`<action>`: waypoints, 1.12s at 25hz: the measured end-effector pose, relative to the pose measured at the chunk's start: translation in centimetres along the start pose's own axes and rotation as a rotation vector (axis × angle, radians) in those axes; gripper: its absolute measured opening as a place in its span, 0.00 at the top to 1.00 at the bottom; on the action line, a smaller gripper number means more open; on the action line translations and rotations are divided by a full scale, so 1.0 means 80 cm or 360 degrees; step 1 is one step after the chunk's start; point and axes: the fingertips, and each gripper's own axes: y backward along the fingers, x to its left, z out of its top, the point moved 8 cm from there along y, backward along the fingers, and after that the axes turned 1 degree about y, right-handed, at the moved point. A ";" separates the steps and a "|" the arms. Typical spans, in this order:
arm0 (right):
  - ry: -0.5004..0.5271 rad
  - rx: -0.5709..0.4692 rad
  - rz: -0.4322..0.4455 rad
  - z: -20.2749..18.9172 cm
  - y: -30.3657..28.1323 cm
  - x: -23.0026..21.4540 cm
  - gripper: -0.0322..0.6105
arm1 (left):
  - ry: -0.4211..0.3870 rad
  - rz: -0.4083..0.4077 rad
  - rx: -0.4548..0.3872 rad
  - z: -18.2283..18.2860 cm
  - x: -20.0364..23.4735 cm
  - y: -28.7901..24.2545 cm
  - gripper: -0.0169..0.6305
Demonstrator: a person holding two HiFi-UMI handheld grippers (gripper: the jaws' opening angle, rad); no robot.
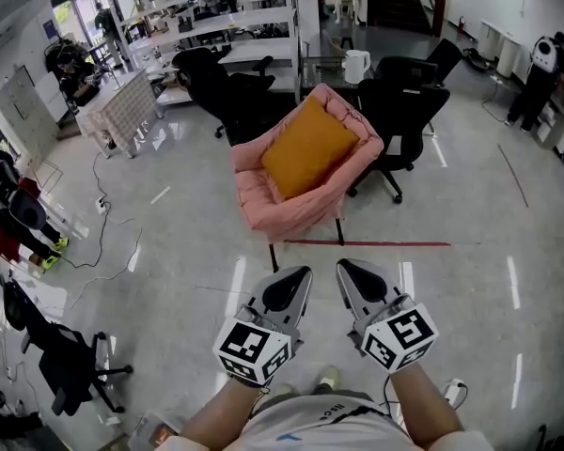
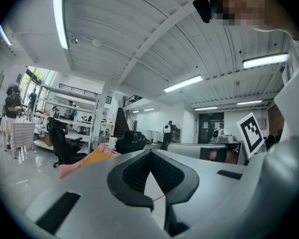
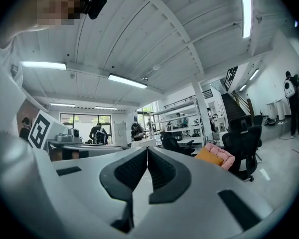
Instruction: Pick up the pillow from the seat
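An orange pillow (image 1: 306,147) lies tilted on the seat of a pink armchair (image 1: 254,191) in the middle of the head view. Both grippers are held low, near my body and well short of the chair. My left gripper (image 1: 289,278) and right gripper (image 1: 351,271) point towards it, each with jaw tips together and nothing between them. In the left gripper view the pillow (image 2: 92,158) and armchair (image 2: 69,169) peek over the shut left gripper (image 2: 149,153). In the right gripper view the pillow (image 3: 209,156) and armchair (image 3: 224,158) lie right of the shut right gripper (image 3: 147,150).
Black office chairs (image 1: 406,111) stand right behind the armchair, with another (image 1: 227,85) at its left. A red tape line (image 1: 367,243) crosses the floor before it. Cables (image 1: 103,242) and a black chair (image 1: 68,365) lie left. A person (image 1: 536,78) stands far right.
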 end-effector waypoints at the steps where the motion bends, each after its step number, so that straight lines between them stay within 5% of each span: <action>1: -0.0006 -0.0001 -0.0003 0.000 0.002 -0.007 0.92 | 0.0000 0.0008 0.0000 -0.001 -0.001 -0.006 0.96; 17: -0.0063 0.0012 -0.0019 -0.003 0.007 -0.098 0.92 | 0.0000 -0.0007 0.0039 -0.008 -0.019 -0.101 0.96; 28: -0.0086 0.0055 -0.0060 -0.015 -0.094 -0.156 0.92 | 0.0023 -0.0050 0.0062 -0.009 0.074 -0.181 0.96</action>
